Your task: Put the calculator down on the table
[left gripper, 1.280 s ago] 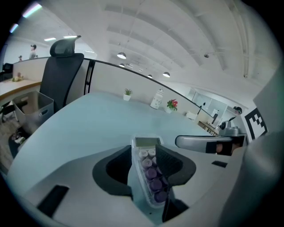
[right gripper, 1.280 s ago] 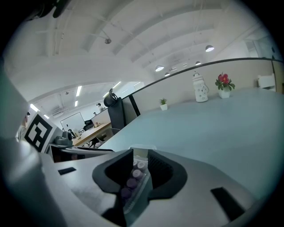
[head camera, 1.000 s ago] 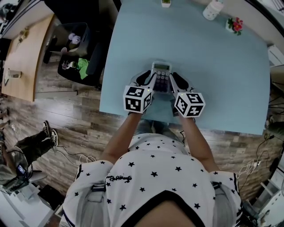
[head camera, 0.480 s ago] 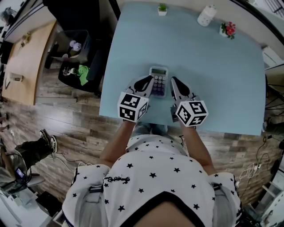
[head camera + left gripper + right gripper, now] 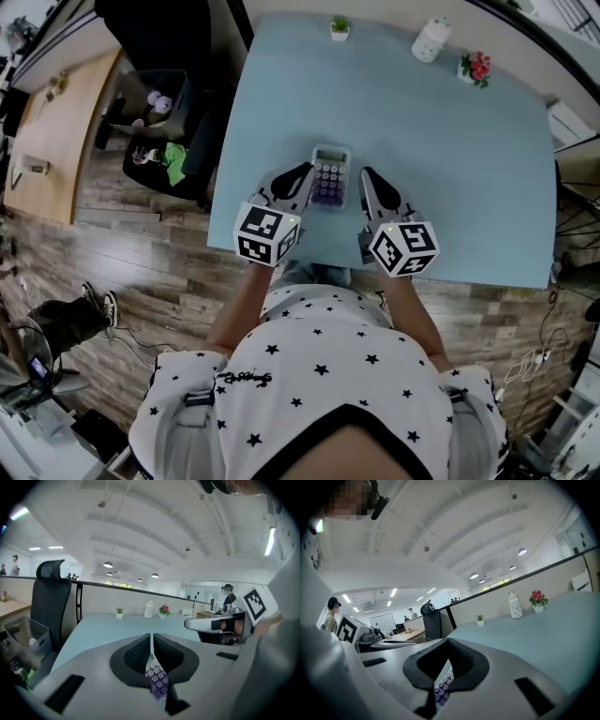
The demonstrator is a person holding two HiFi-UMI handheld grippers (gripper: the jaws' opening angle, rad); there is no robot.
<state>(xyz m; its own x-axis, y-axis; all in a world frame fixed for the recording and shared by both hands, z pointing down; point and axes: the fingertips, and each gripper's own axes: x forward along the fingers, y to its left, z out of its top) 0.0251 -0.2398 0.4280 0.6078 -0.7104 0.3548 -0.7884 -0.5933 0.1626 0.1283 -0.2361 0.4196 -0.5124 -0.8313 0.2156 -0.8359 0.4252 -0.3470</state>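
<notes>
**Two-gripper hold above the table.** The left gripper and right gripper point away from the person, side by side. The calculator spans the gap between their tips, display end farthest from the grippers.

- **Left gripper:** in the left gripper view, the left gripper has its pads pressed onto the calculator. A thin pale rim shows between the pads, and purple keys show below them.
- **Right gripper:** in the right gripper view, the right gripper is likewise clamped on the calculator, with keys visible in the throat of the jaws.
- **Height:** the table lies beneath both grippers. The calculator is judged to be held clear of the table, though the overhead view alone does not settle this.

**Hazards, as judged from this pose:**
- Each grip takes only a narrow side rim. Uneven descent of the two hands could twist the calculator out of one pinch.
- If one gripper lets go before the other, the calculator would swing on the remaining hold and strike the table edge-first.
- If both release while the calculator is above the surface, it would drop and might bounce.
- The table's near edge lies just behind the grippers, toward the person. A set-down drifting that way risks a fall to the floor.
</notes>
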